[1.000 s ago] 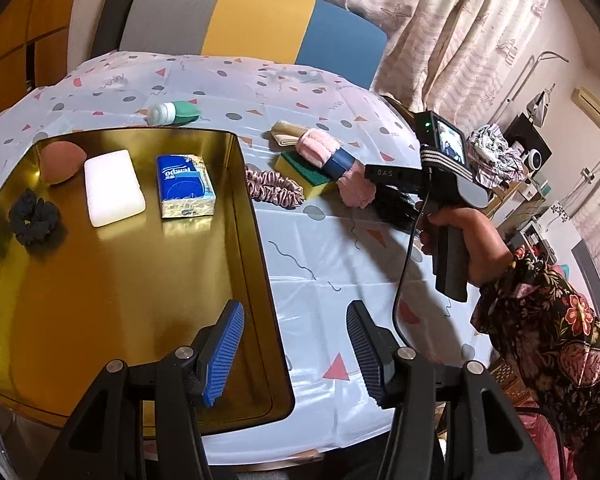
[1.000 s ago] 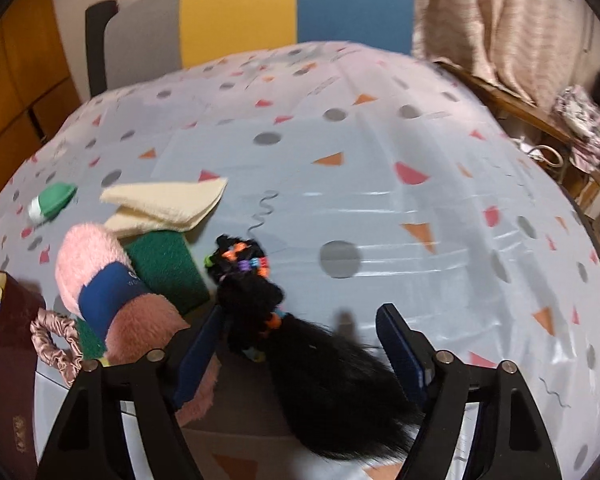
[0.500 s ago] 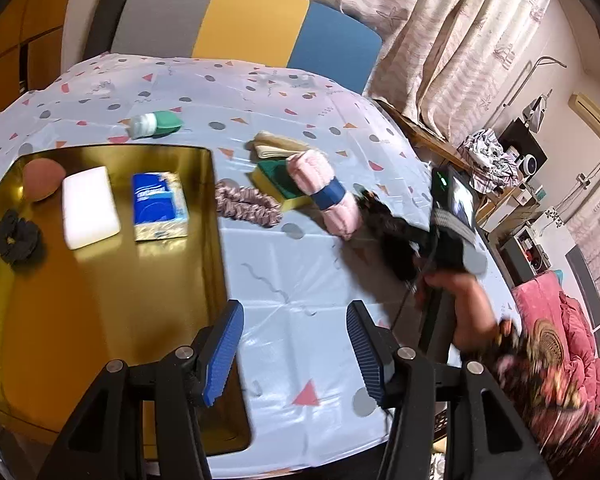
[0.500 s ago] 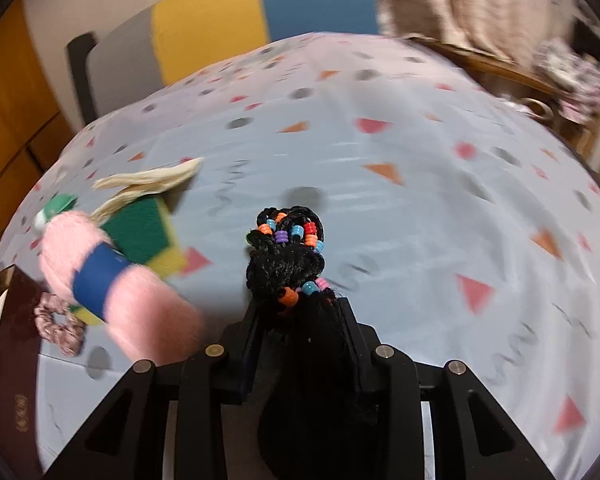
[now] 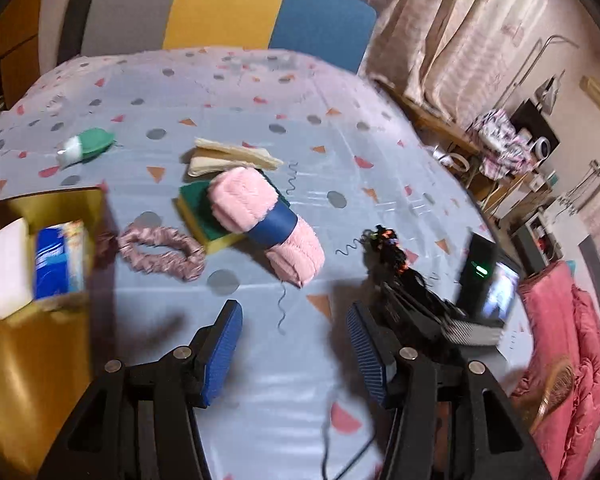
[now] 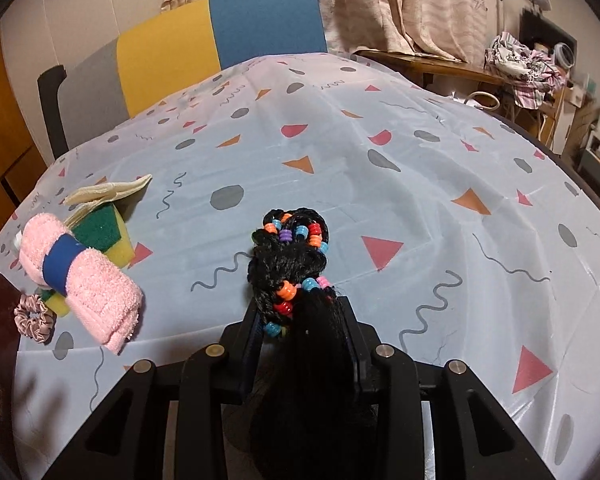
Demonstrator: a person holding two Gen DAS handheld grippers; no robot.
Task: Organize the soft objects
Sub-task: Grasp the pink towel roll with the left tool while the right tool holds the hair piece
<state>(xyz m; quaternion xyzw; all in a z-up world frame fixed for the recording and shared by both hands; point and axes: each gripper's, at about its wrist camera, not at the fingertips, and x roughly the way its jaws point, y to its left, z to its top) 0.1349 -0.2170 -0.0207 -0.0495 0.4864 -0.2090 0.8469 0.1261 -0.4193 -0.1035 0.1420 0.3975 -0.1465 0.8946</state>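
My right gripper pinches the hairpiece, a black braided bundle strung with coloured beads. Its jaws have just been closing, and the dark strands now fill the gap between the pads. The beaded knot stands clear in front of the fingertips; the loose tail hangs back under the gripper body. The bundle is off the table, over its near right part.

Handling judgement:
- The hairpiece looks light and limp. It will sag and swing and will not hold a shape.
- The strands look slick, so a loose pinch may let them slide out. The beads are hard and give the pads something to catch against.
- The best hold is where I have it, just behind the beaded knot, with the pads across the thick part of the bundle.
- It is not fragile; firm pressure should do no harm.

My left gripper is spread wide and holds nothing. It points steeply down at bare tablecloth. Just ahead of it lies the pink towel, rolled in a blue band and resting on the sponge, with a folded cloth behind and a scrunchie to the left. The gold tray lies at the left edge and already holds a white pad and a tissue pack.

Pose: both grippers tilt down and forward. The right sits beside the left, on its right, with the hairpiece raised between the two views.
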